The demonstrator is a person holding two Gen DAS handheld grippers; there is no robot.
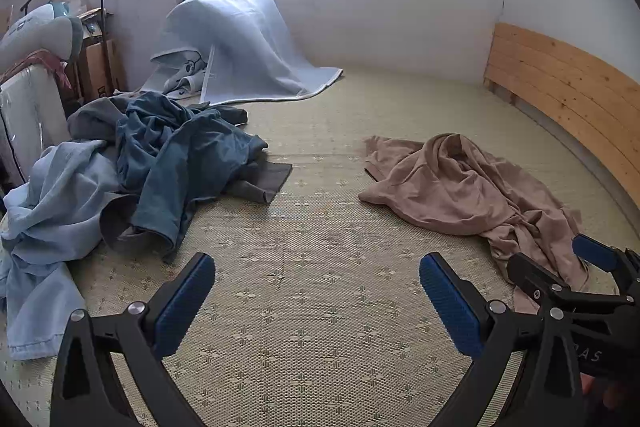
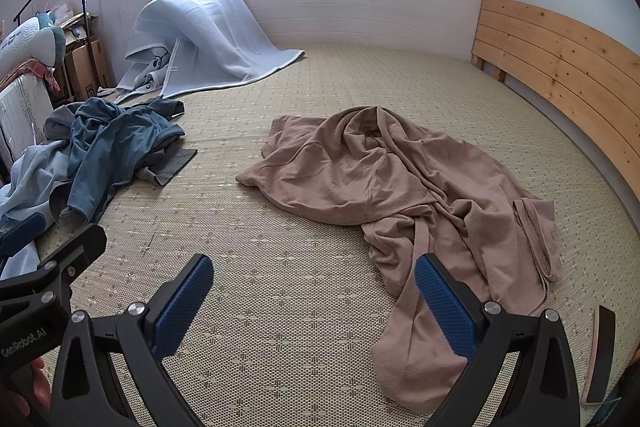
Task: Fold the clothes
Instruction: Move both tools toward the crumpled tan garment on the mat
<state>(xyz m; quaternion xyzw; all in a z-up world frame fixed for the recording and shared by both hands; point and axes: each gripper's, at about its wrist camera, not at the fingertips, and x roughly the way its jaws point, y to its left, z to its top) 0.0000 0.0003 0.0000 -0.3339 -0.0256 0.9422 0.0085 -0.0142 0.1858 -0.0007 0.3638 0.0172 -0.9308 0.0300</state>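
**Both grippers wide over the mat, nothing held**

Far to the left of the left gripper's (image 1: pixel 316 291) jaws lies a heap of clothes: a light blue garment (image 1: pixel 44 211) at the outer edge, a dark teal garment (image 1: pixel 176 155) on top of it, and a grey piece (image 1: pixel 260 183) under the teal one. This heap is well apart from the jaws. Behind it, near the wall, a pale blue blanket (image 1: pixel 248 43) leans upward.

The left gripper's jaws stand wide, and between them only the woven mat (image 1: pixel 312 347) shows (no cloth touches the blue pads).

To the right of these jaws, and ahead of them, is the crumpled tan garment (image 2: pixel 360 171), spread on the mat. The right gripper (image 2: pixel 314 291) also has its jaws wide and holds nothing. In the right wrist view a long tan strip of the garment runs down just beside the right-hand pad and passes behind that finger; I cannot tell if it touches. The main body of the garment lies ahead of the jaws. Farther right is the wooden headboard (image 2: pixel 560 63).
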